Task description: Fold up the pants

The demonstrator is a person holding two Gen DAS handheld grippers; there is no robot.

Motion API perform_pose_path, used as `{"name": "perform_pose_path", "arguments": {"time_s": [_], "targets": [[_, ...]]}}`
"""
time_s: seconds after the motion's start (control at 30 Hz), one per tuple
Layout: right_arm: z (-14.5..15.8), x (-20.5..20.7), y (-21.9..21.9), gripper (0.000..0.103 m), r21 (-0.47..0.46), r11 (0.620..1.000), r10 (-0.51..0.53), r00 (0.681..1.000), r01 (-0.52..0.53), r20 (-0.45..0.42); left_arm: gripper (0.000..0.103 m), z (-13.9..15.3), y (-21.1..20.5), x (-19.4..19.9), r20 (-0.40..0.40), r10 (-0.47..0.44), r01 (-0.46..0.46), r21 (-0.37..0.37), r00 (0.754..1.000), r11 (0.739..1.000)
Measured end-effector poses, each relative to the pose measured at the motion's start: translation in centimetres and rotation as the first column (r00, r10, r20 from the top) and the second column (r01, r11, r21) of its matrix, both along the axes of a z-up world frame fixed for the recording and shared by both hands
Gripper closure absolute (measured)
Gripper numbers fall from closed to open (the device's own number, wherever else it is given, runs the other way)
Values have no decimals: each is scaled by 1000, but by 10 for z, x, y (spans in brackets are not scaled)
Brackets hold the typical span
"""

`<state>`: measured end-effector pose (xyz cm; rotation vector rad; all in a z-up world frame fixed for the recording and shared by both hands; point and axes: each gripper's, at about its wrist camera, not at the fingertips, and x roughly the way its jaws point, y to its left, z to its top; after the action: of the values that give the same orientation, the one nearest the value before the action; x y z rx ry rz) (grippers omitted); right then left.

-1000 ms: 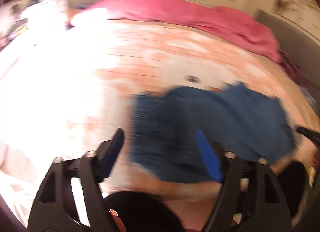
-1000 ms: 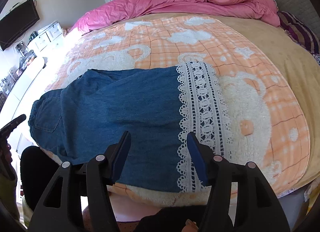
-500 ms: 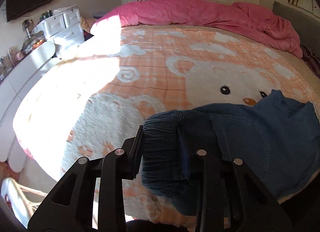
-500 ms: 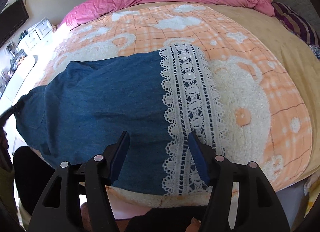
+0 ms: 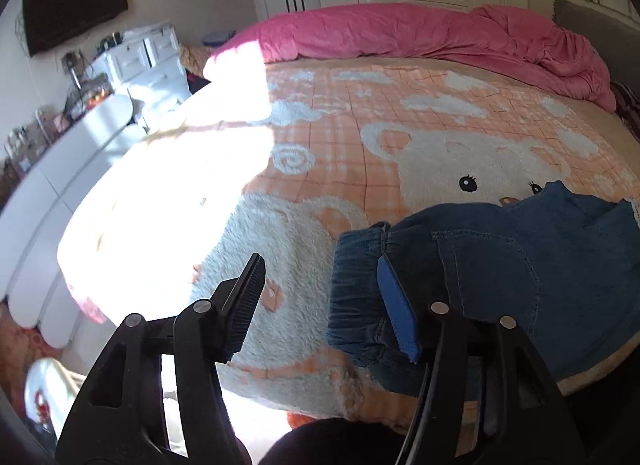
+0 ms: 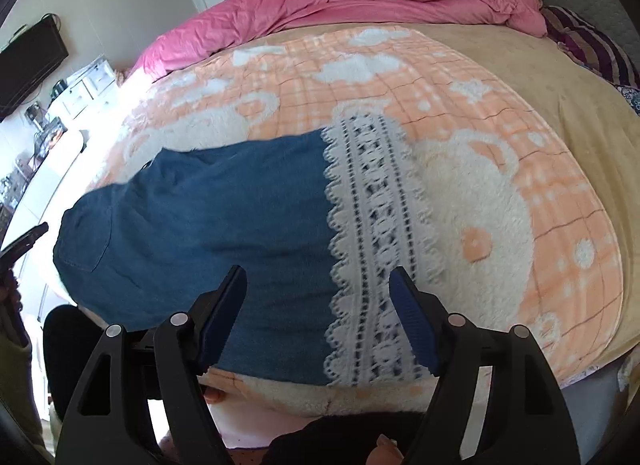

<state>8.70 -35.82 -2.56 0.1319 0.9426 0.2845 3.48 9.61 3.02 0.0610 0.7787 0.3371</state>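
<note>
Hiding: denim pants (image 5: 500,265) waistband partly behind left gripper (image 5: 324,297)'s blue pad.
Left gripper: opening, empty, angled down.
Right gripper (image 6: 318,305): opening above lace hem (image 6: 372,233).

Harsh sunlight glare washes out the blanket (image 5: 160,225); fisheye edges bend.

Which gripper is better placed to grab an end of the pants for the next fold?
Probably left. The left gripper, jaws opening, hovers right by the gathered waistband, one finger overlapping it. The right gripper, also opening, hovers over the lace hem, which lies flat with no raised edge.
</note>
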Motion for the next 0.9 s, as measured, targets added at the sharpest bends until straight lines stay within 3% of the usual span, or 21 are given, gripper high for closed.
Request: {"name": "perform_pose_path", "arguments": {"time_s": [0.07, 0.17, 0.27, 0.33, 0.4, 0.47, 0.53, 0.67, 0.73, 0.77, 0.8, 0.83, 0.9], "targets": [[2, 9, -10, 30, 23, 999, -26, 1000, 26, 4, 51, 15, -11, 6, 37, -26, 25, 31, 999, 999], [6, 26, -22, 30, 59, 997, -52, 999, 51, 10, 50, 26, -40, 35, 61, -192, 197, -98, 980, 975], [8, 53, -34, 30, 82, 994, -69, 998, 69, 4, 50, 19, -79, 81, 58, -369, 372, -229, 928, 900], [6, 75, -40, 30, 74, 995, -72, 997, 73, -19, 50, 9, -107, 109, 19, -448, 440, -221, 894, 870], [3, 89, -43, 30, 78, 995, -61, 997, 64, -41, 50, -8, -134, 139, -52, -543, 515, -251, 838, 819], [0, 103, -43, 30, 100, 994, -38, 998, 43, -53, 48, -28, -157, 163, -153, -605, 561, -250, 782, 789], [-7, 116, -42, 30, 140, 990, -4, 998, 13, -71, 48, -44, -165, 177, -184, -598, 566, -199, 780, 800], [-20, 137, -39, 31, 157, 988, 14, 994, 4, -112, 42, -67, -165, 199, -246, -637, 589, -246, 730, 770], [-26, 144, -37, 36, 178, 984, 34, 991, -11, -128, 42, -75, -161, 210, -238, -635, 566, -301, 735, 768], [-28, 146, -35, 44, 184, 983, 40, 990, -15, -136, 46, -79, -160, 214, -233, -628, 540, -347, 743, 767], [-31, 147, -34, 53, 192, 981, 50, 989, -22, -142, 56, -84, -160, 216, -225, -625, 513, -404, 747, 758], [-32, 146, -34, 63, 200, 979, 61, 988, -32, -140, 75, -86, -164, 214, -218, -631, 511, -422, 744, 749], [-31, 141, -36, 74, 221, 974, 73, 990, -45, -119, 94, -84, -172, 206, -196, -653, 545, -409, 731, 732]]}}
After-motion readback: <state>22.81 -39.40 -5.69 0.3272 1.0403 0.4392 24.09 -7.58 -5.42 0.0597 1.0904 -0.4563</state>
